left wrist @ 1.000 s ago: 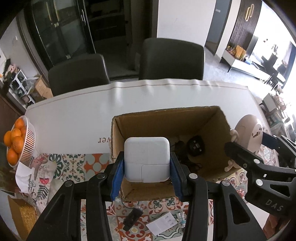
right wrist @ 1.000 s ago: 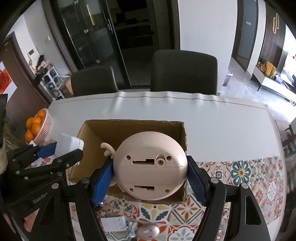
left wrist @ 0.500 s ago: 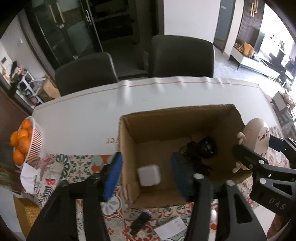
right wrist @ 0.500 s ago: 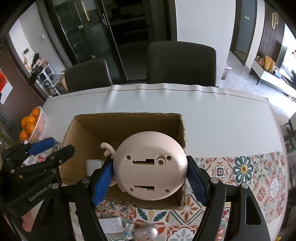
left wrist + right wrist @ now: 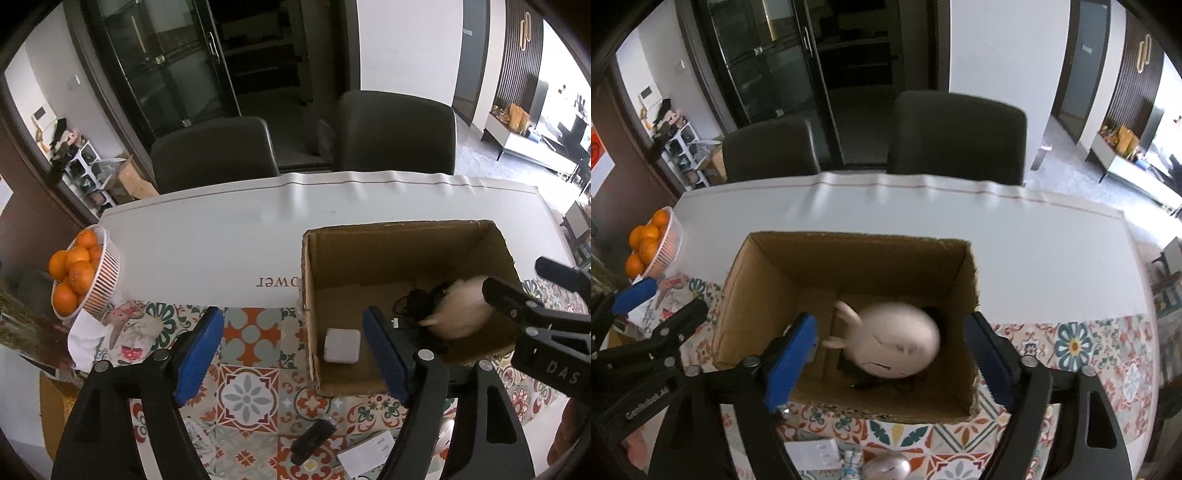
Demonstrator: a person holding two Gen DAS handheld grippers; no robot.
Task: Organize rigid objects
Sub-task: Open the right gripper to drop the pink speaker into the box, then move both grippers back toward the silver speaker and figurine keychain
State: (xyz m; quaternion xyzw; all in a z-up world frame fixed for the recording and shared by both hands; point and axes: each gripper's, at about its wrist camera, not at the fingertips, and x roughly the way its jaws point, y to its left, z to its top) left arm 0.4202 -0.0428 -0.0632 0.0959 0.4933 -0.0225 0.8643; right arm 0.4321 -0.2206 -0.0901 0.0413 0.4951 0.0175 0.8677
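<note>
An open cardboard box (image 5: pixel 971 280) holds a white square charger (image 5: pixel 341 346) at its left, a blurred pink round toy (image 5: pixel 895 341) and black cables (image 5: pixel 417 302). Both grippers, left gripper (image 5: pixel 291 354) and right gripper (image 5: pixel 890 362), hover spread wide and empty above the box's near edge.

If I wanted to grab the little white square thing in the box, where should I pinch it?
Pinch the white square block across its two flat opposite sides, coming straight down from above. It lies flat on the floor of the cardboard box, close to the box's left wall, so a sideways reach looks blocked. Keep one finger clear of that wall.
</note>
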